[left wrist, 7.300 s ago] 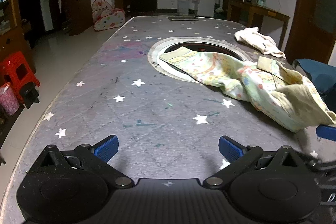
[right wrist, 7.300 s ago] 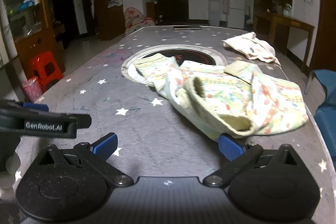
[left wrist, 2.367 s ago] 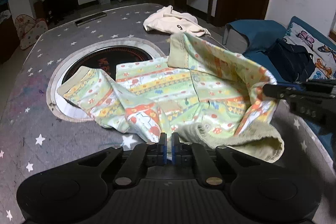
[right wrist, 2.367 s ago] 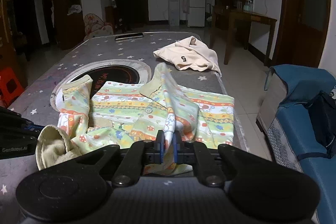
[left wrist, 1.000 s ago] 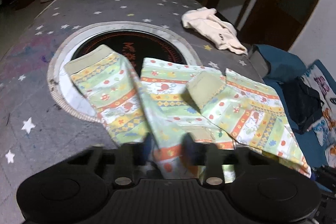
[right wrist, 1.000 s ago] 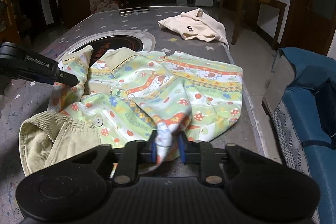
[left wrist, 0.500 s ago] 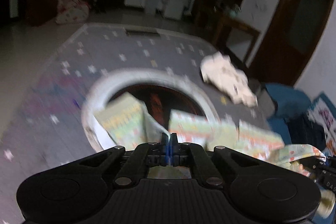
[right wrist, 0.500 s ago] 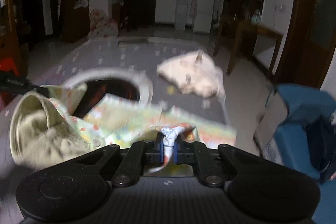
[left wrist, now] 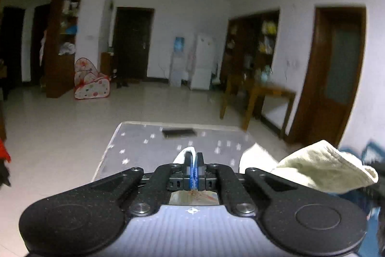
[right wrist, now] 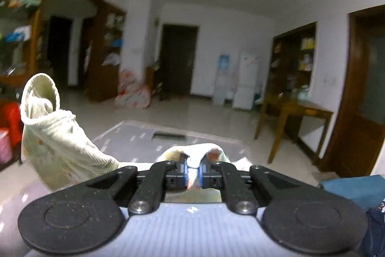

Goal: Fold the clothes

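Observation:
My left gripper (left wrist: 193, 165) is shut on an edge of the patterned pyjama shirt (left wrist: 192, 196) and holds it high above the star-print table (left wrist: 144, 143). The shirt's pale ribbed lining (left wrist: 322, 168) bulges at the right. My right gripper (right wrist: 193, 169) is shut on another edge of the same shirt (right wrist: 192, 153), also raised. In the right wrist view a puffed part of the shirt (right wrist: 55, 141) hangs at the left. Most of the shirt is hidden below both grippers.
A dark flat remote-like object (left wrist: 178, 132) lies at the table's far end (right wrist: 168, 135). A cream garment (left wrist: 255, 158) peeks out at the right. A wooden side table (right wrist: 296, 112) and a blue seat (right wrist: 353, 187) stand to the right.
Both grippers have lifted the shirt and tilted up, so the views now face the room and the table's far end. The spread shirt has dropped out of sight.

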{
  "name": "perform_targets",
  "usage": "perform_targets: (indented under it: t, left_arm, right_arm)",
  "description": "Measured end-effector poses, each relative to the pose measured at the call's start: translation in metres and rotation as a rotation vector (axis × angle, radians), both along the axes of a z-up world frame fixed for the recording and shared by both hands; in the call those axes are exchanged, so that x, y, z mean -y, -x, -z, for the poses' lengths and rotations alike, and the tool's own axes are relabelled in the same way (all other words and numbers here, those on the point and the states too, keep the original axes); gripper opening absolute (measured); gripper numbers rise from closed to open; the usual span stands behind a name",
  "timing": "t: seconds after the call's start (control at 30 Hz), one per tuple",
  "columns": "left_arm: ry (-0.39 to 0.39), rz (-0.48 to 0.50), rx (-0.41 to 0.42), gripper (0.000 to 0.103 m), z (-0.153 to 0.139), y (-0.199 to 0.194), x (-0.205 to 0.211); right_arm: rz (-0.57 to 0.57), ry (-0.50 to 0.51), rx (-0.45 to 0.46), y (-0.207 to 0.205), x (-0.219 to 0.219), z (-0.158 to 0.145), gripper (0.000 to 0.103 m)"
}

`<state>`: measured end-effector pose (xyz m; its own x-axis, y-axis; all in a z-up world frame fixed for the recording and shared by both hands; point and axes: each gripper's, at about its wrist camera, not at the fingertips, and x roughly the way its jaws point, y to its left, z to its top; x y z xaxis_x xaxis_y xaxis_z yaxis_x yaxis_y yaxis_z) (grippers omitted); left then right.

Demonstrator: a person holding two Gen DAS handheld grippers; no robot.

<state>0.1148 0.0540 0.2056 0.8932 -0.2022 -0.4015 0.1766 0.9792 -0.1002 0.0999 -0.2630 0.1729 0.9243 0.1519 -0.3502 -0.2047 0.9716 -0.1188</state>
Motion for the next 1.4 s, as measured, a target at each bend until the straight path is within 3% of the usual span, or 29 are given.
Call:
perform_targets:
  t: [0.2,0.4,0.47,0.57,0.63,0.83,1.07,1.4]
  left_arm:
    - [-0.106,0.094,-0.176,0.001,0.083,0.068,-0.004]
    - [-0.149,0.196,-0.393,0.001,0.170,0.146,-0.001]
    - [-0.145,0.217,-0.455,0.001,0.191,0.163,-0.003]
    - [-0.139,0.229,-0.511,0.002,0.209,0.178,-0.015]
    - [-0.125,0.221,-0.525,0.004,0.208,0.180,-0.025]
    - [-0.101,0.184,-0.456,0.017,0.173,0.171,-0.049]
    - [-0.100,0.162,-0.388,0.029,0.151,0.146,-0.048]
    - [-0.057,0.175,-0.421,0.032,0.172,0.104,-0.029]
  right_arm:
    - [-0.149,0.104,-0.255,0.058,-0.009,0.072,0.007]
    - [-0.256,0.202,-0.509,0.117,-0.022,0.136,0.012]
    - [-0.276,0.229,-0.557,0.136,-0.024,0.146,0.023]
    - [-0.273,0.239,-0.553,0.149,-0.017,0.140,0.030]
    - [-0.265,0.245,-0.532,0.150,-0.012,0.130,0.037]
    - [-0.243,0.230,-0.433,0.114,-0.015,0.104,0.038]
    - [-0.259,0.190,-0.456,0.043,-0.053,0.133,0.039]
    - [-0.206,0.067,-0.471,-0.030,-0.090,0.179,0.038]
